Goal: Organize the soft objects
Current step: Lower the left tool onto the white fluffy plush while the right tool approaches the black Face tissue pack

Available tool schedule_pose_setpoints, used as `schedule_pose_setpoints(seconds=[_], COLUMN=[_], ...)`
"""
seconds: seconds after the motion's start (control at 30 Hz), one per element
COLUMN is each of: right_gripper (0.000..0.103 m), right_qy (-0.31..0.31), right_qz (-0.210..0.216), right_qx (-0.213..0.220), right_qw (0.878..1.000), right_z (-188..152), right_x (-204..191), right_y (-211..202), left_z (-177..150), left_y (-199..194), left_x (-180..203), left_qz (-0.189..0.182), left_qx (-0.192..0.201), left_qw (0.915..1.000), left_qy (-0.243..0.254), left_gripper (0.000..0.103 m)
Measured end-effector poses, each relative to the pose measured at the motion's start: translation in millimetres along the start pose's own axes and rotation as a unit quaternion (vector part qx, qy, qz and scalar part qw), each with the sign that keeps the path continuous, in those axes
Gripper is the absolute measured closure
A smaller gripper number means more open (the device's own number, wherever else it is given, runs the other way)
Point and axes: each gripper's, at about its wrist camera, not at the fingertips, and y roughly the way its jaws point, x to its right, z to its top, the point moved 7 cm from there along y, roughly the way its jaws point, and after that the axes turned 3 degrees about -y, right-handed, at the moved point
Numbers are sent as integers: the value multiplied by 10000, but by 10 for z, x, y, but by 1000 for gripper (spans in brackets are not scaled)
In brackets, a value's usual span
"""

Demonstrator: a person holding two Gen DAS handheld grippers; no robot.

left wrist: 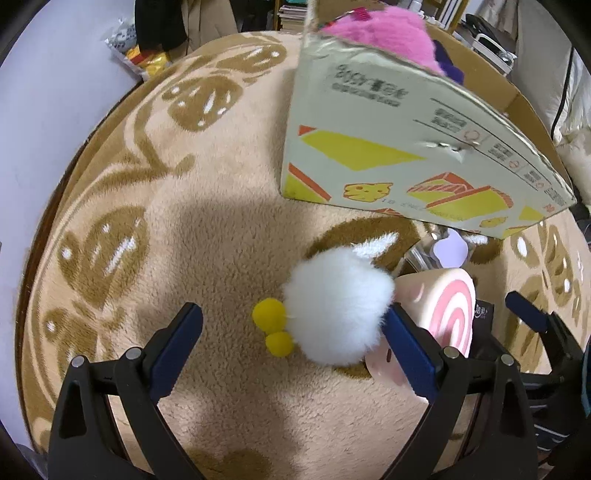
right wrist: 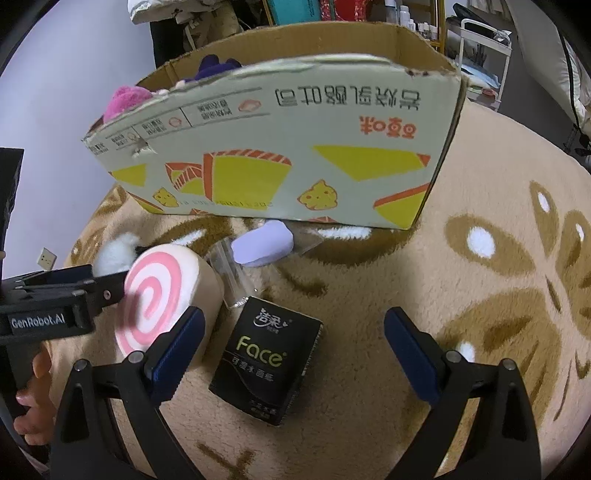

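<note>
The left gripper (left wrist: 291, 328) is spread wide, fingers empty, with the white pom-pom (left wrist: 338, 308) and 2 small yellow pom-poms (left wrist: 273, 330) lying on the rug (left wrist: 207, 236) between its fingers. The white pom-pom touches the inner face of the right-hand blue finger pad (left wrist: 408, 352). Just beside it lies the pink swirl-roll plush (right wrist: 162, 295), cream-sided with a pink spiral face.

The right gripper (right wrist: 293, 349) is also spread wide and holds nothing. Between its fingers lies a black tissue pack (right wrist: 266, 365), flat on the rug, printed "Face" in green below 2 white Chinese characters. Smaller print on the pack is unreadable.

The side of the left gripper body, seen from the right wrist view, reads "GenRobot.AI".

The cardboard box (right wrist: 280, 162) stands on the rug toward its far edge. Its near wall carries orange Chinese lettering, upside down, and yellow and orange cake and cheese graphics. A pink fluffy toy (left wrist: 384, 33) and a dark purple plush (right wrist: 212, 64) sit inside it. A lilac soft piece (right wrist: 264, 245) lies at the foot of the box's near wall, touching a clear plastic wrapper (right wrist: 231, 273).
</note>
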Motion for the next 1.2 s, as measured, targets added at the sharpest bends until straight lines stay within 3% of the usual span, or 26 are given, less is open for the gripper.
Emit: schedule_pose_setpoints(seconds=[0.23,0.3,0.5,1.2], right_gripper=[1,1,1,1], right_qy=[-44,-34,-30,-90], right_qz=[-132,-168,-166,-201], right_qx=[-188,-242,-280,-357], right_qw=[9997,9996,9995,9991], right_z=[-29,-40,-37,-58], right_x=[0,8,12,-45], right_y=[90,119,159,292], left_z=[16,13,21,57], left_y=[45,40,9,26], left_x=[-11,12,112,145], left_qz=[-113,-138,-159,95], left_qx=[-20,9,158,238], left_qw=[9999,9999,9996,9991], left_qy=[-72,-23,189,328], left_gripper=[7,16,29,28])
